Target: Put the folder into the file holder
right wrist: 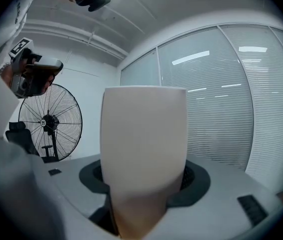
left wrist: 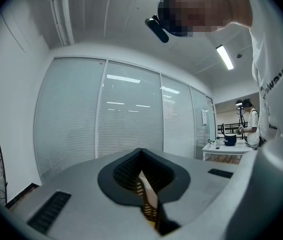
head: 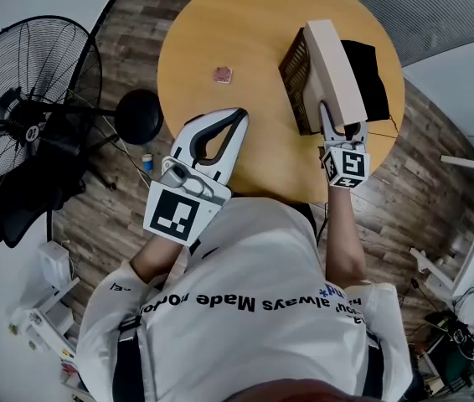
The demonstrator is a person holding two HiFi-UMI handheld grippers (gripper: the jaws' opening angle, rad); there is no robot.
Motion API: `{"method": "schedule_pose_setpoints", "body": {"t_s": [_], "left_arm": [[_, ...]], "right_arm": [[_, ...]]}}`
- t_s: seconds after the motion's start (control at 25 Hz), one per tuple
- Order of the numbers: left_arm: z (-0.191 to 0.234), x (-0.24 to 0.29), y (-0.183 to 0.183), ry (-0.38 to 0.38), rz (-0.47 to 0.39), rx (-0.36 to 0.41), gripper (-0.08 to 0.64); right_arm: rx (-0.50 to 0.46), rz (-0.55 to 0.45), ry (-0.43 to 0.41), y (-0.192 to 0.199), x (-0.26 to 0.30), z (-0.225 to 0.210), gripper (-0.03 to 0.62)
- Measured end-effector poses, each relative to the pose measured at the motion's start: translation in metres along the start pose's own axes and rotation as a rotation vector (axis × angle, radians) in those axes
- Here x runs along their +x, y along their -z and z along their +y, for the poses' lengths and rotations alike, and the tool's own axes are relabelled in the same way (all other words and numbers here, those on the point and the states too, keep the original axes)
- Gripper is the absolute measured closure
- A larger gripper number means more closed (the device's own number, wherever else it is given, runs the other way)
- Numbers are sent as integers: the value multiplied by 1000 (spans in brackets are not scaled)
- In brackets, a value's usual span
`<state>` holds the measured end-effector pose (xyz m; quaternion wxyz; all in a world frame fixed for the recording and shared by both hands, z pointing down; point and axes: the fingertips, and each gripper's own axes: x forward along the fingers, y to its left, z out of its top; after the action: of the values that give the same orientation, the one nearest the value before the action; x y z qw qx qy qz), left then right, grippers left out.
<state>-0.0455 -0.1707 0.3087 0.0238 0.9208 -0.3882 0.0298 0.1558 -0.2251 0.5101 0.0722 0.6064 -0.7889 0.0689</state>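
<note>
The left hand-held gripper (head: 239,115) and the right hand-held gripper (head: 334,122) make two. There is one surface (head: 220,19), one folder (head: 335,65), one file holder (head: 294,75), one small pink item (head: 223,74) and one fan (head: 36,86).

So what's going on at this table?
A person at a round table has a claw in each hand. The right claw grips a beige folder, held on edge at the brown mesh holder; whether it sits fully inside cannot be told. The left claw is shut and empty, held near the table's edge.

Beige folder (head: 335,69) beside mesh file holder (head: 294,75)
</note>
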Motion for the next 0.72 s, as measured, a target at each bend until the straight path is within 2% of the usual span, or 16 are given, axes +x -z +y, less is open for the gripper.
{"method": "schedule_pose_setpoints", "body": {"t_s": [0.72], "left_arm": [[-4, -4, 0, -9, -2, 2, 535]], "right_arm": [[-1, 48, -8, 18, 2, 2, 305]]}}
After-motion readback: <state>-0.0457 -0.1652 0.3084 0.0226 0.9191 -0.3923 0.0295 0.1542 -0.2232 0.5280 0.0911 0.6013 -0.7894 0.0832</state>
